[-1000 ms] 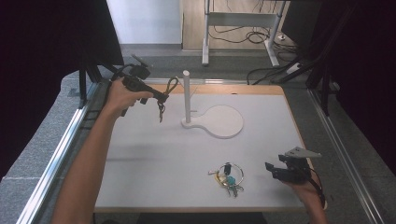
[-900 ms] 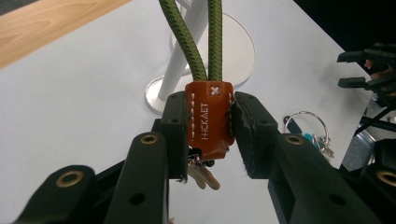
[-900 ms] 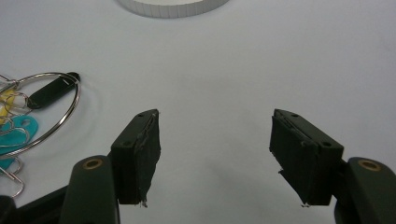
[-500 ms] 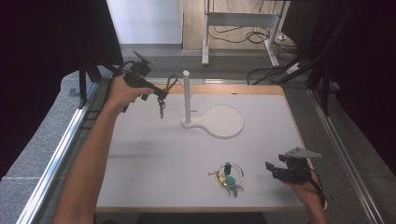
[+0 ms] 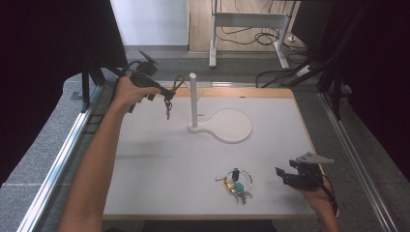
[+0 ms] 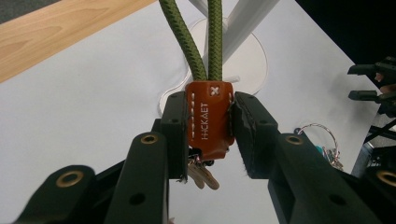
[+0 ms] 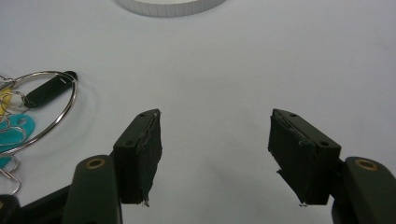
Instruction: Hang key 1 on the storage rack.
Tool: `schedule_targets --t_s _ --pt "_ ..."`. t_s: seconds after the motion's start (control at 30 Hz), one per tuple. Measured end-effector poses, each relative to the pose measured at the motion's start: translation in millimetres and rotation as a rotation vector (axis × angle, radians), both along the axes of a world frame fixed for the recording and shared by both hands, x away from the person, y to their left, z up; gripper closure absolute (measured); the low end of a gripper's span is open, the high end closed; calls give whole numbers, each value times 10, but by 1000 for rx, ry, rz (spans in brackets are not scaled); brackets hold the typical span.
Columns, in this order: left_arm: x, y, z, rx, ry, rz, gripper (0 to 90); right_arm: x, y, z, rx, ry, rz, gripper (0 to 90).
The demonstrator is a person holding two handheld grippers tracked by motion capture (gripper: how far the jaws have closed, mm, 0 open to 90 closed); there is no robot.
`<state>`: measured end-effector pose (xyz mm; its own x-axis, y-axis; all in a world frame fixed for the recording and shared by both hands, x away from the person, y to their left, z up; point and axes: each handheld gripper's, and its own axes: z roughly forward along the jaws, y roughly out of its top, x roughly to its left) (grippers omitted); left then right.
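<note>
My left gripper (image 5: 166,92) is raised at the table's far left and is shut on the orange leather tab (image 6: 210,119) of a keychain. The keychain's green cord loop (image 5: 178,83) reaches toward the top of the white post (image 5: 193,99) and lies just left of it. Its keys (image 5: 168,108) dangle below the jaws. The post rises from a round white base (image 5: 234,125). My right gripper (image 5: 283,176) rests low at the near right, open, with nothing between its pads (image 7: 140,154). A metal key ring (image 5: 237,181) with several keys and tags lies just left of it.
The white table top (image 5: 159,164) has a wooden strip (image 5: 251,92) along its far edge. Metal rails (image 5: 63,150) run down both sides. A desk frame with cables (image 5: 251,34) stands on the floor beyond the table.
My left gripper has risen slightly with the keychain, which keeps its loop beside the post. The right gripper and the key ring have not moved.
</note>
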<state>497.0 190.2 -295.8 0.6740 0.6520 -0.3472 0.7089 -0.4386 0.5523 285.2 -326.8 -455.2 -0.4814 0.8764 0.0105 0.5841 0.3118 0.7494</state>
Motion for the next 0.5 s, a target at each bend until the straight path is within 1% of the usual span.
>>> schedule_targets --t_s 0.5 --pt "58 -83 -56 -7 15 -9 673 6 17 -12 -3 5 6 342"
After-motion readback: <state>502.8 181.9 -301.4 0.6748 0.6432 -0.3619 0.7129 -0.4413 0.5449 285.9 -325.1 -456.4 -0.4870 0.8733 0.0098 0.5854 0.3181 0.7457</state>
